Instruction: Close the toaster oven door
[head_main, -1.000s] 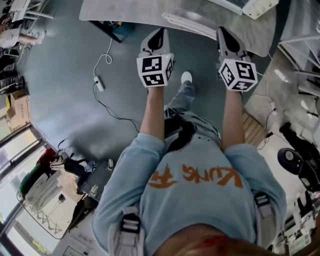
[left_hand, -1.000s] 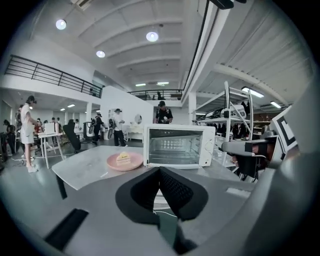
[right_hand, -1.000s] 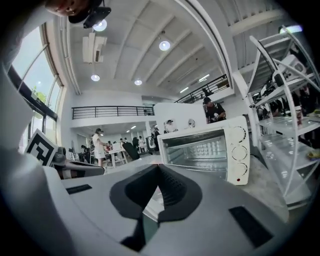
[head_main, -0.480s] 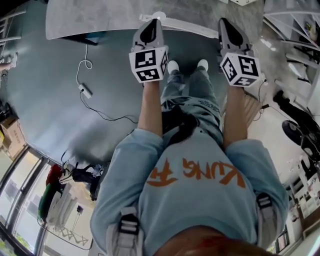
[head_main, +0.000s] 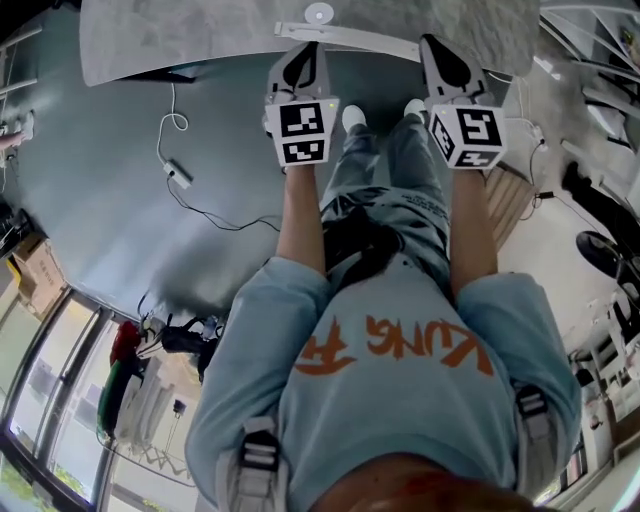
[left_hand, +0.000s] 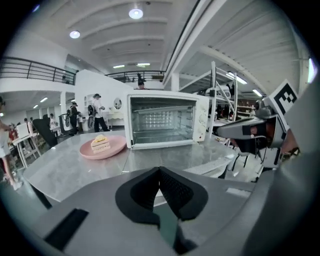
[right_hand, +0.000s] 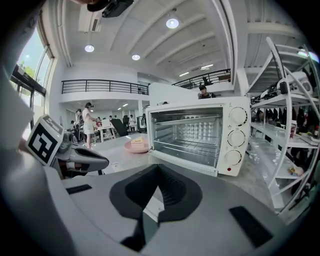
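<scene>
A pink plate (left_hand: 102, 148) bearing a cake slice (left_hand: 100, 141) is seen on the grey table (left_hand: 60, 167) at nine o'clock in the left gripper view. A white cable (head_main: 177, 172) is laid on the floor (head_main: 95, 215) at ten o'clock in the head view.

**A:** Both arms (head_main: 300, 215) are stretched straight out front, side by side. The left gripper (head_main: 303, 60) and right gripper (head_main: 443, 58) are tipped a bit downward.

**B:** Yep, and the fingers (left_hand: 176, 192) are pressed together on both, totally empty.
</scene>
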